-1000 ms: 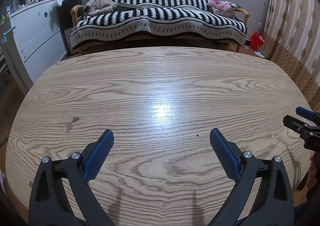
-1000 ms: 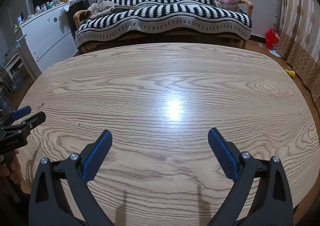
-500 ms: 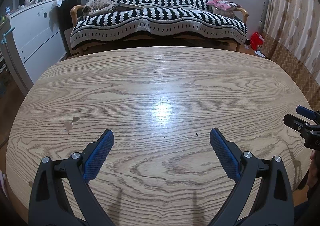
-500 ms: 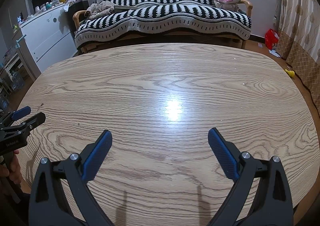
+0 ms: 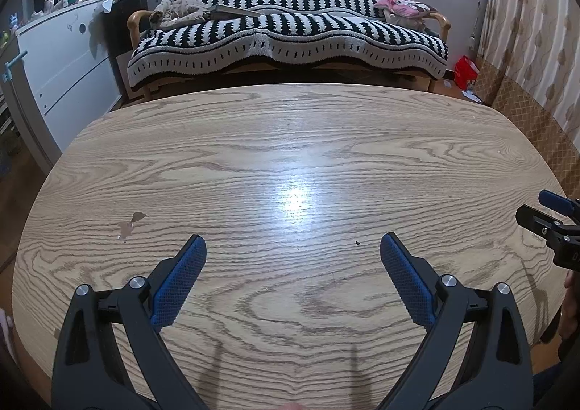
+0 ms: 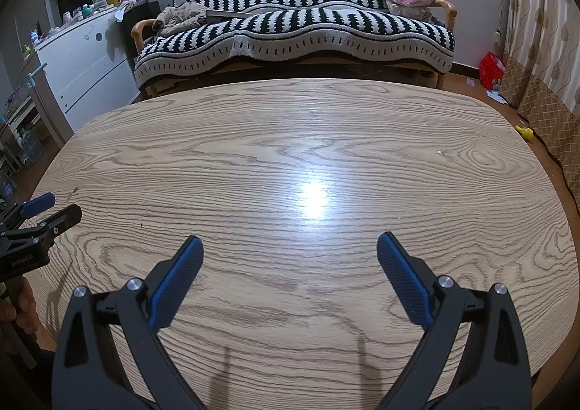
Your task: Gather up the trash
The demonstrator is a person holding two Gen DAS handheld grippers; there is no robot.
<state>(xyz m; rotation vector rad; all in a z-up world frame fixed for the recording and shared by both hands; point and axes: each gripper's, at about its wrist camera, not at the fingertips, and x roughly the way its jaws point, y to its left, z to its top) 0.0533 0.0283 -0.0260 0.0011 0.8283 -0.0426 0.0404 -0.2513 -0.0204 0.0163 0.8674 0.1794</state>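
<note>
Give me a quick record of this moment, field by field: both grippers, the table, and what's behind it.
left gripper: open, holding nothing, over the near part of the table
right gripper: open, holding nothing, over the near part of the table
table: oval, wood grain, a chipped patch near its left edge
trash in reach: none visible
sofa: black-and-white striped cover, beyond the far edge
floor at right: red bag

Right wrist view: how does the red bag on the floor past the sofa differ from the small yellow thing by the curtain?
The crinkled red bag looks much larger than the small yellow object. The bag stands bulky beside the end of the striped sofa; the yellow object lies low, nearer the oval wooden table. Both rest on the floor by the curtain, off the table.
</note>
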